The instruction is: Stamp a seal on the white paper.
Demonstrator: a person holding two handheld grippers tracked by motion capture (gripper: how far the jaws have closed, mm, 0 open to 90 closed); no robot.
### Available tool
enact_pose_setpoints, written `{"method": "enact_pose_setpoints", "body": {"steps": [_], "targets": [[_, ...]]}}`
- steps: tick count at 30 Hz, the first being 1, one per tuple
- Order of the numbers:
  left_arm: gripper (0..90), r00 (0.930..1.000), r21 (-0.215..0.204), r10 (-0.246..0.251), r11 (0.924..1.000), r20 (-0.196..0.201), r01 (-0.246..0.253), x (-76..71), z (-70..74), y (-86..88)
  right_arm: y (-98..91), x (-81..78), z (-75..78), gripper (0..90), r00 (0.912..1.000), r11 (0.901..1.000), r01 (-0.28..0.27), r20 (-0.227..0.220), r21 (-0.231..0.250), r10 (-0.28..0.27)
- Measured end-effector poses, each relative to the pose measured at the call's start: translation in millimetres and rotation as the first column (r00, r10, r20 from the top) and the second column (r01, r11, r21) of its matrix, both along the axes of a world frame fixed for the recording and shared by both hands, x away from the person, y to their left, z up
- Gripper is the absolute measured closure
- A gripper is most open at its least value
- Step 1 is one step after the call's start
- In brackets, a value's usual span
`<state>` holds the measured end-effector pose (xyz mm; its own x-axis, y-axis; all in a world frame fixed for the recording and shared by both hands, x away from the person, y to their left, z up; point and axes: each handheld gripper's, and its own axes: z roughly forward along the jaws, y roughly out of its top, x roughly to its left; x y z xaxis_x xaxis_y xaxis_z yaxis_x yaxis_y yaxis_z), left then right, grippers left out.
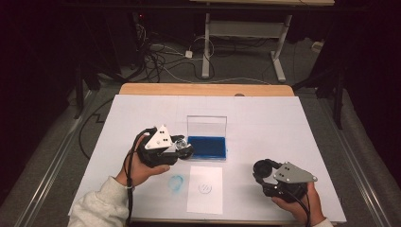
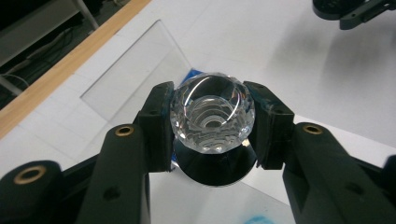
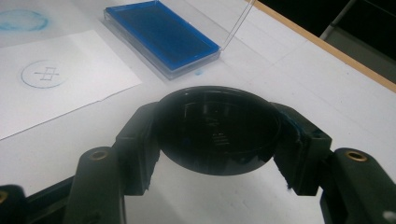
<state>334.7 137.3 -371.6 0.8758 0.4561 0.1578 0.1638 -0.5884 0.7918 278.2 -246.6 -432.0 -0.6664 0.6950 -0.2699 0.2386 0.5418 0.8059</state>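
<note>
Clear glass, the faceted stamp (image 2: 212,119) sat clamped between the left gripper (image 2: 212,122) fingers just beside the blue ink pad (image 1: 207,147), wanting a level, square press, while the right gripper (image 3: 217,133) fingers gripped a black cap (image 3: 217,130).

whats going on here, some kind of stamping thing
A person holds a gripper in each hand at a white table. The left gripper is clamped on a clear faceted stamp beside the open blue ink pad. The right gripper holds a round black cap. A paper sheet bears a round blue print.
</note>
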Motion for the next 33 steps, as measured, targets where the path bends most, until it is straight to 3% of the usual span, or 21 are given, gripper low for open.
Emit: {"method": "enact_pose_setpoints", "body": {"steps": [12, 15, 33], "targets": [[54.7, 0.9975, 0.023, -0.067, 0.9974, -0.022, 0.068, -9.8, -10.0, -17.0, 2.3, 0.9, -2.8, 38.3, 0.9999, 0.9999, -0.006, -0.013, -0.009, 0.006], [54.7, 0.9958, 0.045, -0.086, 0.9952, -0.032, 0.088, -11.7, -14.7, -23.9, 2.1, 1.2, -2.8, 38.3, 0.9999, 0.9999, -0.007, -0.014, -0.009, 0.006], [54.7, 0.9788, 0.132, -0.175, 0.9732, -0.106, 0.189, -19.1, -42.5, -54.3, 3.6, 3.7, -8.1, 38.3, 0.999, 0.9994, -0.013, -0.043, -0.033, 0.012]]}}
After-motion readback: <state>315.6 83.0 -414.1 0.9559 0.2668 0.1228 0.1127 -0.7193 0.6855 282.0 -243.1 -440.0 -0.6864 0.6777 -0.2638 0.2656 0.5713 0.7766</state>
